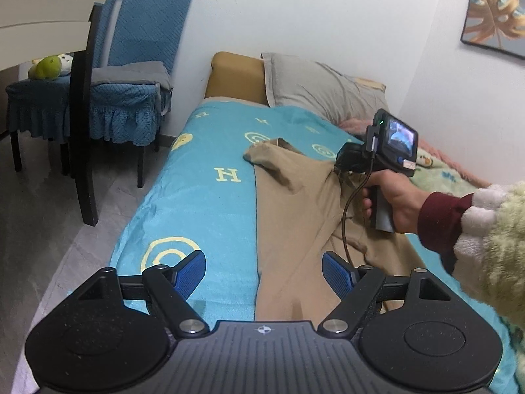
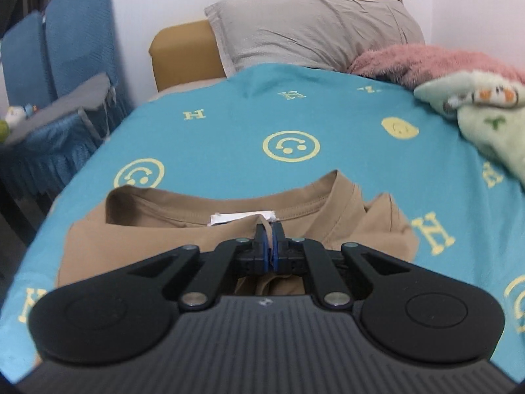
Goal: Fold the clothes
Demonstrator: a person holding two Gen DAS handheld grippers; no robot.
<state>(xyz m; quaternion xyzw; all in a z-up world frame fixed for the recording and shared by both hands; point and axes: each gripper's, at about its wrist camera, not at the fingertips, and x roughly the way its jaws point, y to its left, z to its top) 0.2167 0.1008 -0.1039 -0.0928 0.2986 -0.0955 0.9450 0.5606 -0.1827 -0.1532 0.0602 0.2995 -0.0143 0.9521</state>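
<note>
Item: tan T-shirt (image 2: 157, 216), lying on the turquoise bedsheet (image 2: 229, 124), collar just ahead of my right gripper (image 2: 269, 239).

Right gripper: I am pinching a thin fold of shirt fabric, jaws clenched.

Left gripper (image 1: 264, 274): I am hovering it over the shirt's near edge, jaws spread, holding nothing.

Risk: the small pinch is likely slipping free if I pull hard; one-sided lifting is bunching the cloth.

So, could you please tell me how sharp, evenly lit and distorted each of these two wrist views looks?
Left wrist view: sharp, soft even light, no glare; fisheye bows the bed and the wall picture. Right wrist view: softer, chairs blurred at the edge, the shirt clear, dark vignette in the lower corners.
</note>
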